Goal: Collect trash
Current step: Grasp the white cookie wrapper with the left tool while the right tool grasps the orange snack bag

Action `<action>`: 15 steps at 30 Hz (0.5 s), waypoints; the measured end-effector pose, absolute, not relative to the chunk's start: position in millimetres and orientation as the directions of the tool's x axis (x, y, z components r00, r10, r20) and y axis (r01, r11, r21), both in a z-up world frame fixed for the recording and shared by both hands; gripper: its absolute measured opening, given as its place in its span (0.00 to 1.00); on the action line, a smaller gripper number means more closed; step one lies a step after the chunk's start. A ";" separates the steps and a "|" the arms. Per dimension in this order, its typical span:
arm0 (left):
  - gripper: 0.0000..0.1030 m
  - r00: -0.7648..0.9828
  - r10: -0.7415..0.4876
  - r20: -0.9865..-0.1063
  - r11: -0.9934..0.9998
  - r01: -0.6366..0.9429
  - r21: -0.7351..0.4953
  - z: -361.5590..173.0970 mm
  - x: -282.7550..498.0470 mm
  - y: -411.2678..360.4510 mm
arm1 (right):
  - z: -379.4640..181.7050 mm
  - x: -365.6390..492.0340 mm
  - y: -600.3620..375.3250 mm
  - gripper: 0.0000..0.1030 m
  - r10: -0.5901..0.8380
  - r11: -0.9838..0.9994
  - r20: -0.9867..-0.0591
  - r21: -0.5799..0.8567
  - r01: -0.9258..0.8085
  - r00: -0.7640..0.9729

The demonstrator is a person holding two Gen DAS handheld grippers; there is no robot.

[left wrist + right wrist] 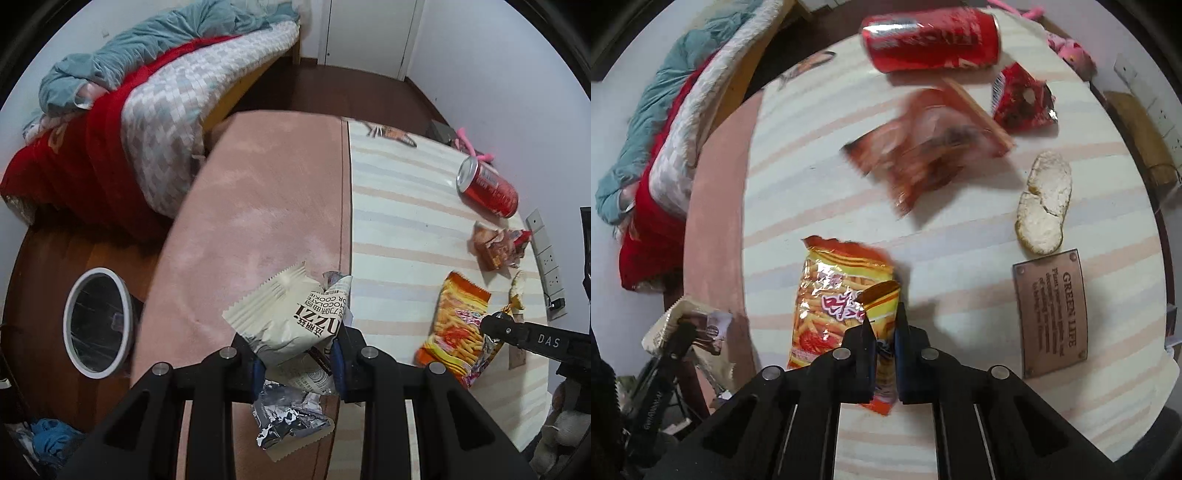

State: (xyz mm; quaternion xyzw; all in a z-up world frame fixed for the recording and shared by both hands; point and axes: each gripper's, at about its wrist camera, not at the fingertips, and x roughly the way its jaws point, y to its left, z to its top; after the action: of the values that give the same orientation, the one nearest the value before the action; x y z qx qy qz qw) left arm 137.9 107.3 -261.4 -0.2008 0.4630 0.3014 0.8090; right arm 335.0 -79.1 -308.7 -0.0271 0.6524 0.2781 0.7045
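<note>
Beside the bed (110, 122), the left gripper (299, 363) is pinching a cookie wrapper (291, 314) above the table (258, 206), short of the bin (98, 325), while the right gripper (884, 332) is nipping a fries bag (834, 295) by one thin corner, which risks slipping.

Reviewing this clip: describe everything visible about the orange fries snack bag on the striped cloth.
The fries snack bag is a glossy orange-and-yellow foil packet printed with fries and pink lettering. Its top edge is torn open and ragged, and it looks flat and mostly empty. It lies on the striped cloth, its near right edge lifted and folded. The right gripper is shut on that edge, pinching it between its fingers. Nothing else touches it; the blurred red wrapper lies apart, farther back.
</note>
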 end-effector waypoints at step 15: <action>0.24 0.459 0.459 -0.760 0.668 -0.743 -0.045 -158.1 28.0 167.6 | -168.4 251.4 -6.8 0.06 0.550 0.632 -0.835 0.399 -0.665 0.021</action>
State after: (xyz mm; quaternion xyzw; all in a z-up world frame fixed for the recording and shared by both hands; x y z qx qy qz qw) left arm 28.0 167.6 -158.1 -0.1891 0.3746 0.3607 0.8330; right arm 251.4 -6.8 -168.4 -0.0518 0.5551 0.4261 0.7125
